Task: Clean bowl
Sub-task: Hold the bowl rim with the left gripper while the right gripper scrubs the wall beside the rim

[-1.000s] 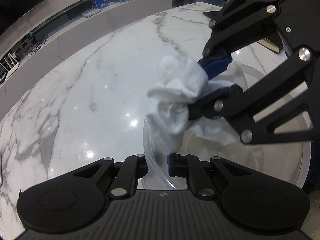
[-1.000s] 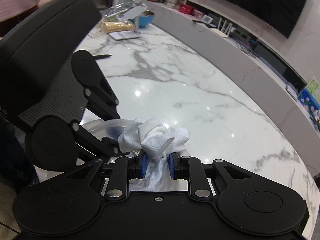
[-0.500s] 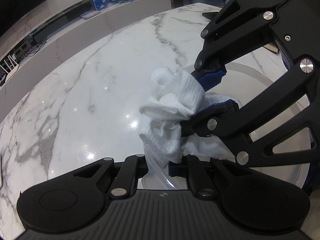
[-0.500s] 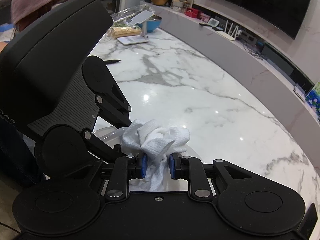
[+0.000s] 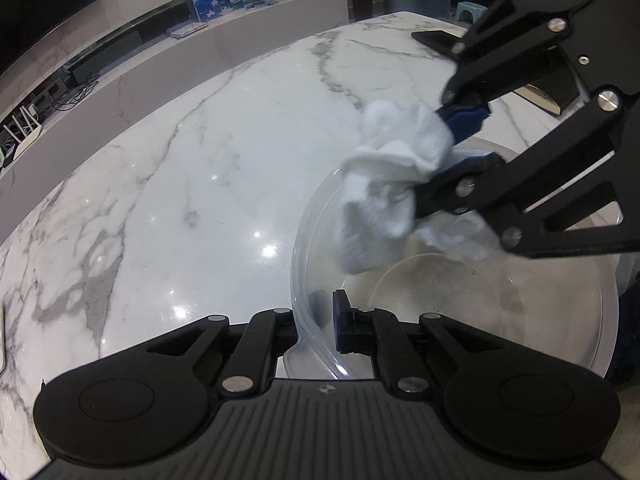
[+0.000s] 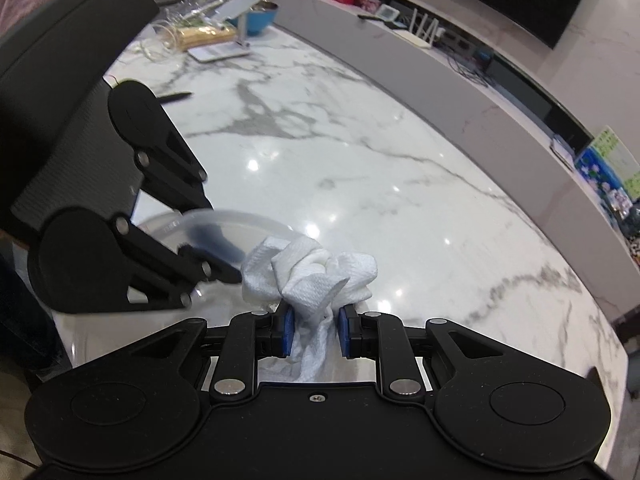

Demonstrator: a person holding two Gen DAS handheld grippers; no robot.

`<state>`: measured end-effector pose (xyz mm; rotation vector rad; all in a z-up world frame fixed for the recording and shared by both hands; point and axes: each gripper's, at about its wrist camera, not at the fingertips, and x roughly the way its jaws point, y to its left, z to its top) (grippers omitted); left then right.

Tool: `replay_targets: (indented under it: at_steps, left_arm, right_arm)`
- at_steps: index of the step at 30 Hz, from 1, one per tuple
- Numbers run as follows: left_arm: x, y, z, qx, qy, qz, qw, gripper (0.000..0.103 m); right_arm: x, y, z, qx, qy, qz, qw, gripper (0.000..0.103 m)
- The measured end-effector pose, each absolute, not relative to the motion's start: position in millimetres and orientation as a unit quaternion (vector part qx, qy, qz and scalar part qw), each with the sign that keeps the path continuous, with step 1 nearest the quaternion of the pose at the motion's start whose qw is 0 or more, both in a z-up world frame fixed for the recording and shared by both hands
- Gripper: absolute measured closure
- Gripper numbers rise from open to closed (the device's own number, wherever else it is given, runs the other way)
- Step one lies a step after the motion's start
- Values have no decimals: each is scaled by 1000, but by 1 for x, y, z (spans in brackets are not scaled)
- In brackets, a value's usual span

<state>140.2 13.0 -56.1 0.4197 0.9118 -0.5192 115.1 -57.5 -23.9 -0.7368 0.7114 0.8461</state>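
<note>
Since the earlier frames the right hand-held gripper (image 5: 466, 142) has lifted its wad of white cloth (image 5: 394, 184) from low against the clear bowl's (image 5: 560, 320) near wall up over the rim. In my judgement a wiping stroke is ending or repositioning. The left hand-held gripper (image 5: 316, 322) pinches the bowl's rim, steadying it on the marble bench (image 5: 200, 160). The bowl's right side is cut off; any residue inside cannot be made out.
</note>
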Motion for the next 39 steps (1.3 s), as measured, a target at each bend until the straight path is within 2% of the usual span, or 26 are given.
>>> replay_targets:
  at_steps: [21,39]
  left_arm:
    - [146,25,-50,184,431,-229,853,96]
    - [140,12,-55,193,431,-250,845,94]
  right_arm:
    - [109,-70,-24,-368,361,375,771,85]
    - [119,-60,-30,-345,326,388,790,86]
